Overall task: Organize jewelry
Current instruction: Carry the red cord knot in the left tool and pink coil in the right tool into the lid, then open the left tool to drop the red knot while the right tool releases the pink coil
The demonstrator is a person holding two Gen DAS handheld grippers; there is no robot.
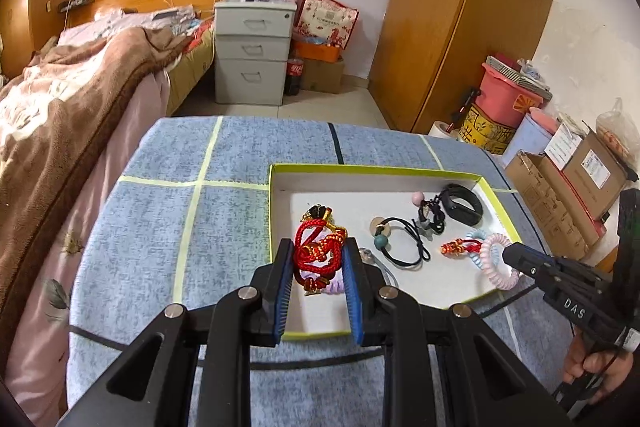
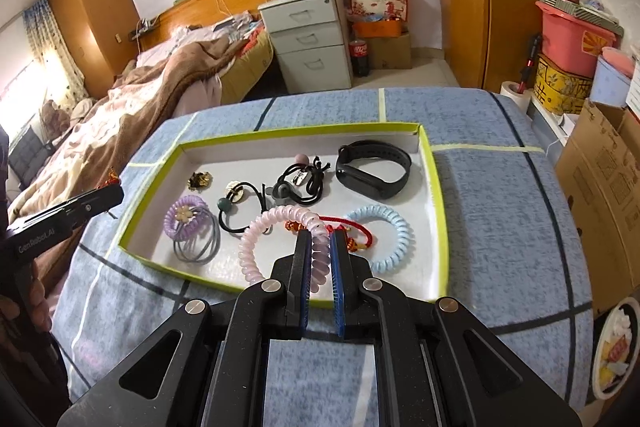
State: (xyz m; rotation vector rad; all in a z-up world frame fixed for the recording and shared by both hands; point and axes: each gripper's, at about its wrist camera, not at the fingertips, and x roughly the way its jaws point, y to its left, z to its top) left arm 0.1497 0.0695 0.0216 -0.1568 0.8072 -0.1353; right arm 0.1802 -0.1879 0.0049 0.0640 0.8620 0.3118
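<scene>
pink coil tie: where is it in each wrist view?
Left wrist: pink coil tie at right, in the tray's near right corner, the right gripper reaching onto it.
Right wrist: pink coil tie low center, clamped between the fingers of the right gripper.
Shared landmark: black watch band in the tray's far right corner.

Readable txt: "DAS" in white caps on the black body of the right gripper (image 1: 508, 254), seen from left wrist cam. "GenRobot.AI" in pale letters along the side of the left gripper (image 2: 116, 195), seen from right wrist cam. Cola bottle (image 2: 359, 58) on the floor has a red label w/ white script, too small to read. Box labels and bag print illegible.
</scene>
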